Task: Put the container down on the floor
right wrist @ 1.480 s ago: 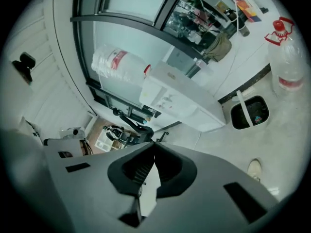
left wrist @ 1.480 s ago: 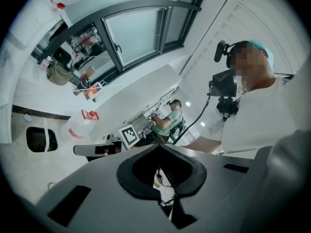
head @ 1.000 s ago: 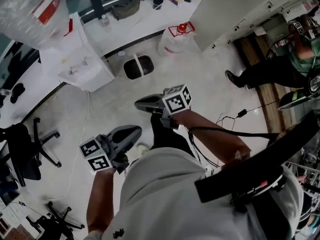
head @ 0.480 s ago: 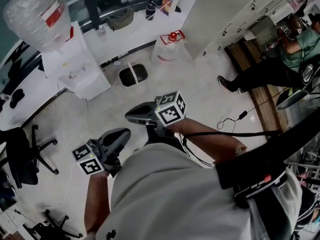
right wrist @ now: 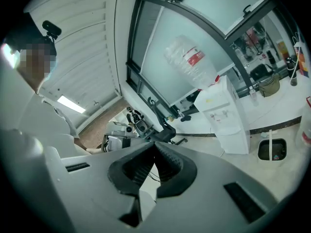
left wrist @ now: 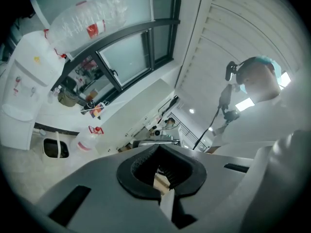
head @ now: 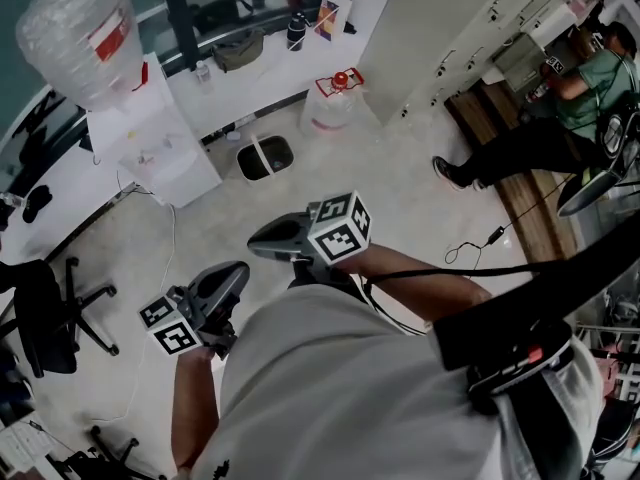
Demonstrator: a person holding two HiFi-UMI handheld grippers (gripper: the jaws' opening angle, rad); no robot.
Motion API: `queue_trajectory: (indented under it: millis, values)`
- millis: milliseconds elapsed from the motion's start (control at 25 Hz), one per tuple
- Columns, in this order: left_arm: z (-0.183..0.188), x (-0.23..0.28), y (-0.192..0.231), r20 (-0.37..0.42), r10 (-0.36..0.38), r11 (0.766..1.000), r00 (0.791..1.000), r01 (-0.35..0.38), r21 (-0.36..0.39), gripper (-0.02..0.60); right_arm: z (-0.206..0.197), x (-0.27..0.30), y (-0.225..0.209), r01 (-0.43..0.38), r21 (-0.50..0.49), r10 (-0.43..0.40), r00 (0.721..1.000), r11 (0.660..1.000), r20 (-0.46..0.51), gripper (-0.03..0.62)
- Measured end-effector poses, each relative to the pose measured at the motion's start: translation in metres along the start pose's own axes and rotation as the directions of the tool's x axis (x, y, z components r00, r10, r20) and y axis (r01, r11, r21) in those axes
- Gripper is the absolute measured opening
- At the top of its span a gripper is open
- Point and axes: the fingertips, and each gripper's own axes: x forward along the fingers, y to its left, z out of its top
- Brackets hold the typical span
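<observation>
A clear water jug [head: 326,106] with a red cap and handle stands upright on the pale floor by the white counter; it also shows small as the jug [left wrist: 87,141] in the left gripper view. My left gripper [head: 238,270] and right gripper [head: 254,239] hang in front of my body, well short of the jug. Both are shut with nothing between the jaws. Seen from their own cameras, the left gripper [left wrist: 158,147] and the right gripper [right wrist: 154,143] each have their tips meeting.
A black bin [head: 265,156] with a white handle stands left of the jug. A white water dispenser [head: 165,148] carries an inverted bottle [head: 75,28]. Office chairs [head: 45,308] stand at the left. A seated person [head: 545,133] and a floor cable [head: 470,248] are at the right.
The head view has swung, bringing more of the dispenser and bottle into the picture. Both grippers drifted slightly left and down in it. Their jaws stayed shut and empty.
</observation>
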Motion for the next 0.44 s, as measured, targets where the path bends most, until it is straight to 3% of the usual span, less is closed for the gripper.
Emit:
queue_trajectory:
  millis: [440]
  values:
    - [-0.015,0.005,0.009,-0.014,0.004,0.999,1.000,-0.005,-0.037,0.009,-0.017,-0.011,-0.007,0.036,0.008,-0.036,0.999,0.999,-0.029,0.015]
